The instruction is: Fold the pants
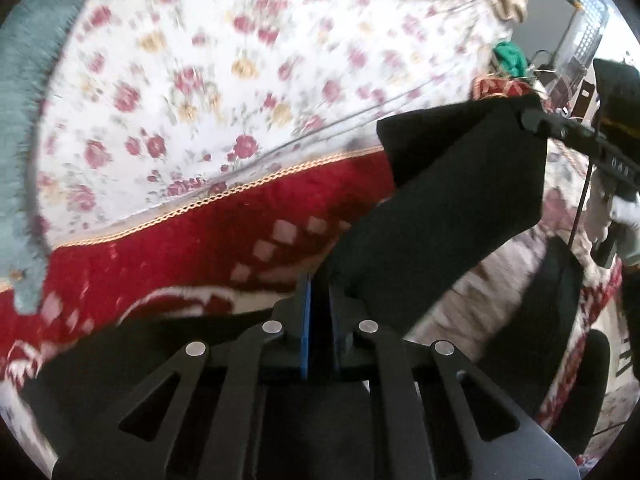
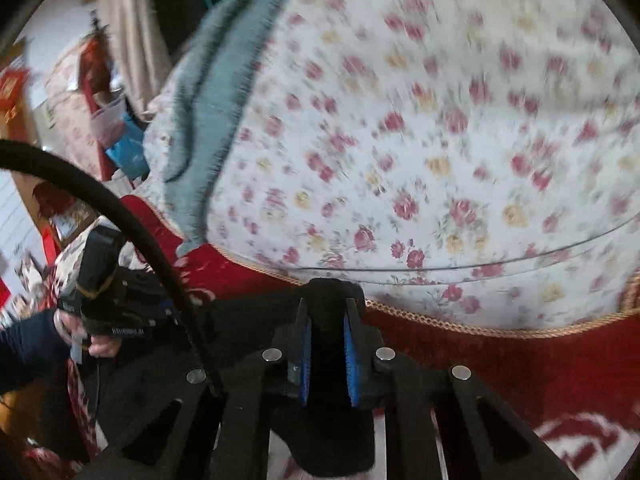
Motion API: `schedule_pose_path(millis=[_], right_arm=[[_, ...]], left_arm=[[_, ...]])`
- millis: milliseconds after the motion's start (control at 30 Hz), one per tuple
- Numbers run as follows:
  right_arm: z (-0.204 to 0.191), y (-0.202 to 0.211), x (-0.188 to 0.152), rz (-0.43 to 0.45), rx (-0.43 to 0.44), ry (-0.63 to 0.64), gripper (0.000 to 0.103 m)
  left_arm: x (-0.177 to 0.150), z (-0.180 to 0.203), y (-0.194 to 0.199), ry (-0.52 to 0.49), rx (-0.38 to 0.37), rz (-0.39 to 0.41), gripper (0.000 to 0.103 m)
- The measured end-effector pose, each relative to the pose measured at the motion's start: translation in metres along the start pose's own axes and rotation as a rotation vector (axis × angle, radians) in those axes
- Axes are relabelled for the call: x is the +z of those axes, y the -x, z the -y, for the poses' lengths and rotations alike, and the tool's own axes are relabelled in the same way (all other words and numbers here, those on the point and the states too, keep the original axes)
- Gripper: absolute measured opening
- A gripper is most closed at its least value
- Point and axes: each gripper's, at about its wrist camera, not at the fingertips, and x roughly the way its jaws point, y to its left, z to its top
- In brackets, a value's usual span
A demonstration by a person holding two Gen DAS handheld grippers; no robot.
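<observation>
The black pants (image 1: 460, 200) hang stretched in the air between both grippers, above a red patterned carpet. My left gripper (image 1: 320, 292) is shut on one edge of the pants. From it the cloth runs up and right to my right gripper (image 1: 532, 118), seen at the far right of the left wrist view. In the right wrist view my right gripper (image 2: 328, 308) is shut on a bunched fold of the black pants (image 2: 330, 440), which hang below the jaws. The left gripper (image 2: 160, 312) shows at the left there, gripping the same cloth.
A bed with a white floral sheet (image 1: 240, 72) fills the space ahead, with a teal fuzzy blanket (image 2: 224, 92) on its edge. Red carpet (image 2: 520, 368) lies below. A black cable (image 2: 120, 208) arcs across the right wrist view. Cluttered furniture (image 1: 576, 40) stands at the far right.
</observation>
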Motion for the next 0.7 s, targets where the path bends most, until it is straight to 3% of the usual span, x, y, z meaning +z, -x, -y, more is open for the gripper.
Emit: schedule_pose_path(millis=[167,300,400,500,567,700], right_arm=[[-0.038,0.051,-0.066,0.018,-0.013,0.031,0.013],[-0.05,0.068,-0.135,-0.031,-0.02,-0.042,0.013],[-0.053,0.069,-0.168,-0.083,-0.008,-0.125,0.013],[-0.059,0.065,-0.188,-0.145,0.02,-0.161,0.013],[-0.059,0.059,-0.196,-0.211,-0.015,-0.19,0.013],[-0.047,0.074,-0.197,-0.131,0.015,-0.345,0.014]], left_arm=[[-0.052,0.038,0.037,-0.031,-0.012,0.045,0.007],[-0.098,0.071,0.036,-0.052,0.026,0.036,0.007],[-0.121,0.071,0.026,0.029,-0.003,0.006,0.007],[-0.134,0.058,0.027,0.155,-0.048,0.021,0.007],[-0.142,0.055,0.031,0.219,-0.065,0.036,0.007],[-0.151,0.06,0.037,0.242,-0.042,0.049,0.007]])
